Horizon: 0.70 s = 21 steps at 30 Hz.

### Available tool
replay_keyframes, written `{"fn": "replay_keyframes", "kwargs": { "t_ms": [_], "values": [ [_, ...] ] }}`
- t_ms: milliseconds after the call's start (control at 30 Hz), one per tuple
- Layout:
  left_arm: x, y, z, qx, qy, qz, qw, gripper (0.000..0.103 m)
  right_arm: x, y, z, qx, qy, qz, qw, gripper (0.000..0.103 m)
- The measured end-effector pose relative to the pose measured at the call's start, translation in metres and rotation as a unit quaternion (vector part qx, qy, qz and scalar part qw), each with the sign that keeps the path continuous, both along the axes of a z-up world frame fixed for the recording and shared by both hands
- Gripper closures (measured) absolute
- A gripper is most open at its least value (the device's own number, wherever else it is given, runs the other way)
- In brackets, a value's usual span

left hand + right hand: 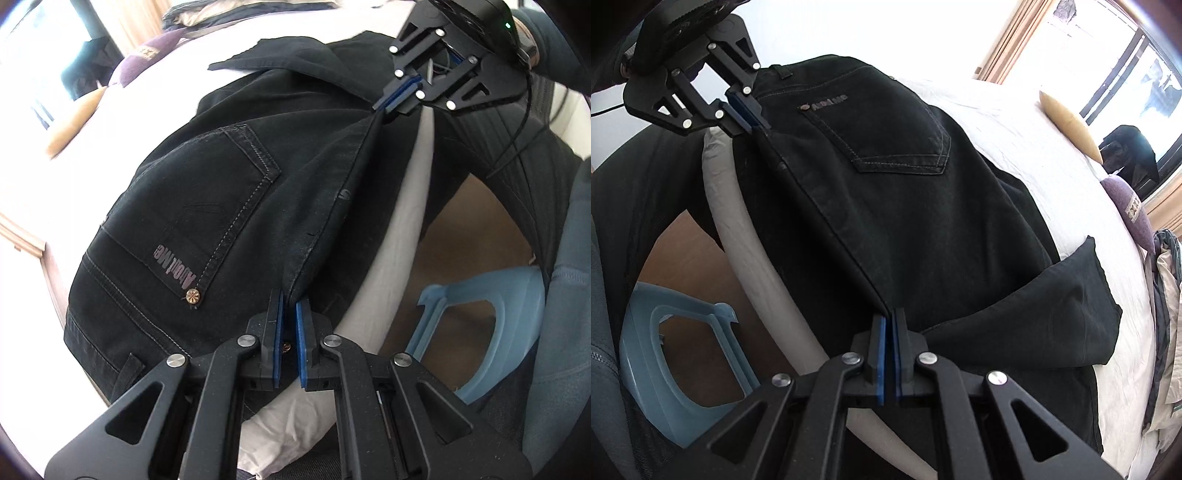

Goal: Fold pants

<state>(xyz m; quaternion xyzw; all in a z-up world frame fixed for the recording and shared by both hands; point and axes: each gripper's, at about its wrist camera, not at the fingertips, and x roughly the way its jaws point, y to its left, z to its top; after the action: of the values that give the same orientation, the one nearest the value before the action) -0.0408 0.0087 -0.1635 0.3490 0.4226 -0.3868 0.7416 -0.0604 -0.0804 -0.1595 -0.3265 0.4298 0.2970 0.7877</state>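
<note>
Black pants (207, 206) spread over the white bed (74, 155), folded lengthwise, back pocket (886, 136) up. The left gripper (289, 306) is clenched on the near edge by the waistband; the right gripper (888, 325) is clenched on the same edge further down the leg, cloth taut between them. Judging by this, they're laying the fold down. Next: settle it flat, let go, then take the leg ends.
</note>
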Motion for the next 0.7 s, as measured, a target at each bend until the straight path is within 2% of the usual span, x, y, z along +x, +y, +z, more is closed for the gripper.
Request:
{"fn": "replay_keyframes", "kwargs": {
  "t_ms": [333,700],
  "values": [
    [-0.001,0.005,-0.005,0.0,0.017,-0.016,0.9997,0.098,-0.025,0.014,-0.008,-0.02,-0.002,-0.001,1.0,0.099],
    [0.002,0.009,-0.009,-0.004,0.025,-0.01,0.9996,0.098,-0.029,0.018,-0.015,-0.029,0.001,-0.005,1.0,0.099]
  ]
}}
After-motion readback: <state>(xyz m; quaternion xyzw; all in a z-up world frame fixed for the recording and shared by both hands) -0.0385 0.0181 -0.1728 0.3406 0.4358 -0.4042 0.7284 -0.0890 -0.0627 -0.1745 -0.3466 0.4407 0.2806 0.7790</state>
